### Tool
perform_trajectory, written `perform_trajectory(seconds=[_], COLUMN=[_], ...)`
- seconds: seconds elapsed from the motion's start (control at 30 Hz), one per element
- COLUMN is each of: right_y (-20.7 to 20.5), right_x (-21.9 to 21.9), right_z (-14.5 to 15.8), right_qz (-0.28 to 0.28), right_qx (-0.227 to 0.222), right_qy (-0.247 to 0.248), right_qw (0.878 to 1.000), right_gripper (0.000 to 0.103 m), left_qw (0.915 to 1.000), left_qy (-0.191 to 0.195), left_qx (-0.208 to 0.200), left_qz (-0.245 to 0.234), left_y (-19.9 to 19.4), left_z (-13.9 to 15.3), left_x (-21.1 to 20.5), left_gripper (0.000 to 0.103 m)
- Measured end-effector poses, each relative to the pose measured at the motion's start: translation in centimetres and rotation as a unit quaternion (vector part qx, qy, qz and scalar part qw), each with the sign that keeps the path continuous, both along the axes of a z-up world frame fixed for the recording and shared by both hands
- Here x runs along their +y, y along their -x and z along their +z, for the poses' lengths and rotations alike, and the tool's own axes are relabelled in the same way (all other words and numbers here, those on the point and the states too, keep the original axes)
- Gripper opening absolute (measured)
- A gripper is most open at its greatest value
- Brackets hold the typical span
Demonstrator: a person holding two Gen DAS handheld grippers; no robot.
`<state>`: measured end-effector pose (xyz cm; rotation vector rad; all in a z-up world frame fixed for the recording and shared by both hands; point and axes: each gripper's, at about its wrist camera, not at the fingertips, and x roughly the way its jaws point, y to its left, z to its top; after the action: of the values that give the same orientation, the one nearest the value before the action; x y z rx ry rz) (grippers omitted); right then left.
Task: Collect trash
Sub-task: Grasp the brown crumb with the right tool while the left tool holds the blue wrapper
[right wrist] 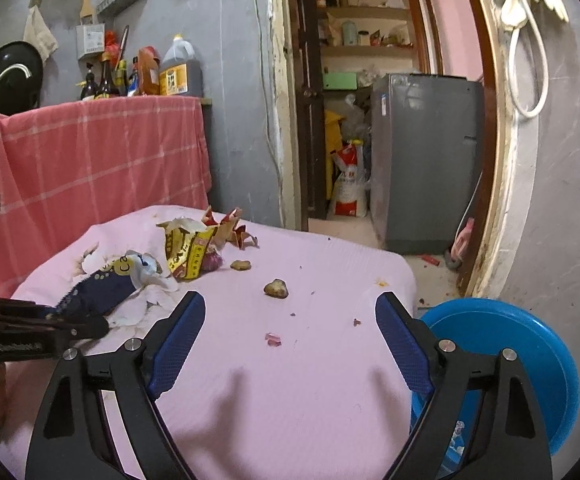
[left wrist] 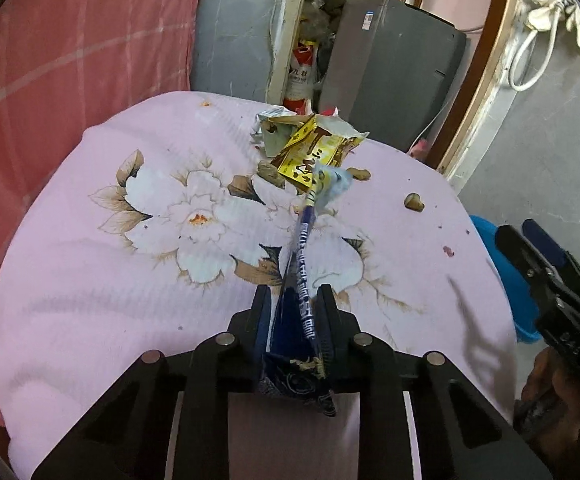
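Note:
My left gripper (left wrist: 293,294) is shut on a dark blue snack wrapper (left wrist: 301,264), held just above the pink floral tablecloth (left wrist: 110,280); the wrapper also shows in the right wrist view (right wrist: 98,290). Beyond its tip lies a torn yellow wrapper (left wrist: 313,148) with crumpled paper, also seen from the right (right wrist: 188,250). Brown peel scraps (right wrist: 276,288) and small pink bits (right wrist: 273,339) lie on the cloth. My right gripper (right wrist: 290,310) is open and empty over the cloth's near right part, short of the scraps.
A blue plastic basin (right wrist: 509,360) sits on the floor off the table's right edge. A red checked cloth (right wrist: 90,160) covers furniture behind the table. A grey washing machine (right wrist: 421,152) stands in the doorway beyond.

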<state>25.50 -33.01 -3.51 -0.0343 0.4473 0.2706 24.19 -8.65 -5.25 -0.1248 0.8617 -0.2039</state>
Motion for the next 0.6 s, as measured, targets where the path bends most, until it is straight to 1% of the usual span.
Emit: perform_trajectory(seconds=[0.17, 0.23, 0.3, 0.37, 0.47, 0.53, 0.6], right_y=[-2.4, -3.6, -4.7, -5.8, -7.4, -8.5, -9.4], right_x=[0.4, 0.6, 0.8, 1.1, 1.4, 1.3, 1.3], right_z=[-0.6, -0.9, -1.2, -1.4, -2.0, -2.5, -2.9], right_qz=[0.021, 0.028, 0.037, 0.041, 0.047, 0.050, 0.055], right_qx=[0.032, 0.050, 0.066, 0.082, 0.113, 0.137, 0.157], right_qy=[0.006, 0.007, 0.009, 0.016, 0.019, 0.017, 0.014], right_qw=[0.999, 0.998, 0.997, 0.996, 0.992, 0.989, 0.986], right_gripper=[0.075, 0.073, 0.066, 0.061, 0.059, 0.056, 0.050], left_qw=[0.9999, 0.9998, 0.9997, 0.9994, 0.9991, 0.9990, 0.9990], left_qy=[0.006, 0.009, 0.013, 0.016, 0.021, 0.022, 0.023], left_qx=[0.003, 0.005, 0.008, 0.011, 0.012, 0.010, 0.009], left_qz=[0.009, 0.015, 0.021, 0.028, 0.036, 0.037, 0.037], left_y=[-1.1, -1.8, -2.5, -3.1, -3.6, -3.8, -4.0], left_z=[0.3, 0.4, 0.4, 0.3, 0.3, 0.4, 0.4], left_x=[0.1, 0.1, 0.1, 0.3, 0.4, 0.4, 0.4], left_gripper=[0.017, 0.017, 0.017, 0.017, 0.017, 0.016, 0.016])
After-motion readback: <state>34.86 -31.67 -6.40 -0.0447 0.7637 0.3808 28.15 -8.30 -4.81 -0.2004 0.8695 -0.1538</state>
